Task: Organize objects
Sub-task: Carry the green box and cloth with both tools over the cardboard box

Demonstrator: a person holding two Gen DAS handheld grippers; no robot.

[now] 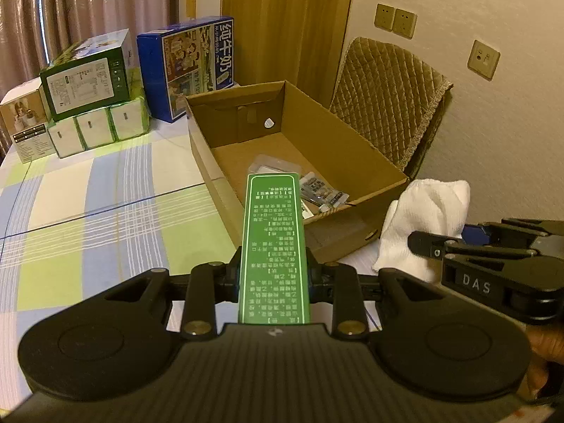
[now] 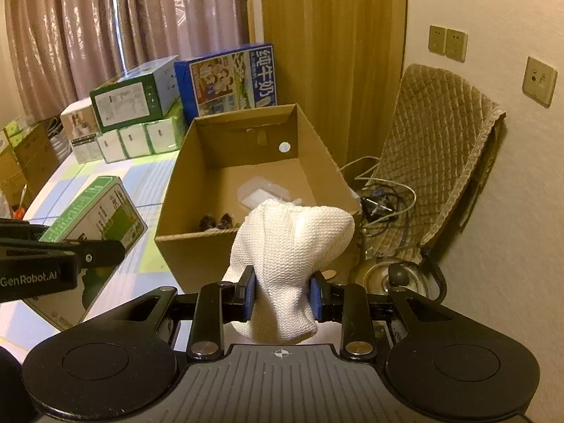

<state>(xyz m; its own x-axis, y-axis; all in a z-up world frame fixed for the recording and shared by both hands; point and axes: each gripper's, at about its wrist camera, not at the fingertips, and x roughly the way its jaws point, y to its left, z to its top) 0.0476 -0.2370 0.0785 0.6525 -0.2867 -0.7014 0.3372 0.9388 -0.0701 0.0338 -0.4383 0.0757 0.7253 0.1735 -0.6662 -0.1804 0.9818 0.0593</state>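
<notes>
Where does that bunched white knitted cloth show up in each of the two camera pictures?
Left wrist view: white knitted cloth at right, beside the open cardboard box.
Right wrist view: centre, clamped in the right gripper.
Shared landmark: the blue milk carton.

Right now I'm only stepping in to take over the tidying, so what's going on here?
A person is working two handheld grippers. The left gripper is shut on a flat green printed box, held just short of the open brown cardboard box on the checked tablecloth. The right gripper is clamped on a bunched white knitted cloth, also in front of that box. A few small packets already lie inside.
</notes>
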